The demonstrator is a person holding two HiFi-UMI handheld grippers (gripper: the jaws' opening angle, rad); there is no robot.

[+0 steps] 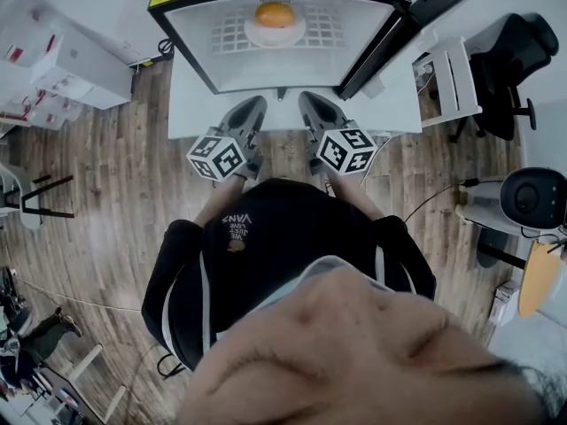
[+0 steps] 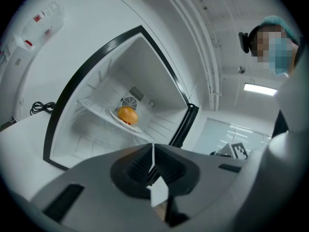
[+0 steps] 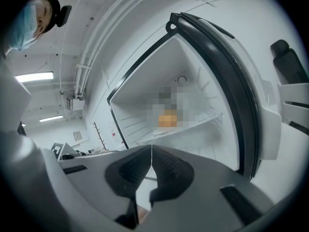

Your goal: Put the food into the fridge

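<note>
A small fridge (image 1: 186, 38) stands open on a white table (image 1: 195, 104), its door (image 1: 407, 20) swung out to the right. Inside, an orange food item (image 1: 274, 14) sits on a white plate (image 1: 275, 32) on the wire shelf. The left gripper view shows the orange item (image 2: 127, 114) on that plate (image 2: 135, 126); the right gripper view shows it (image 3: 167, 120) partly blurred. My left gripper (image 1: 257, 106) and right gripper (image 1: 306, 103) hover side by side just in front of the fridge opening, both shut and holding nothing.
A white chair (image 1: 447, 82) and a black office chair (image 1: 514, 56) stand right of the table. White boxes (image 1: 62, 56) lie on the wooden floor at the left. A cable (image 2: 42, 107) lies beside the fridge. A masked person (image 2: 282, 57) stands behind the grippers.
</note>
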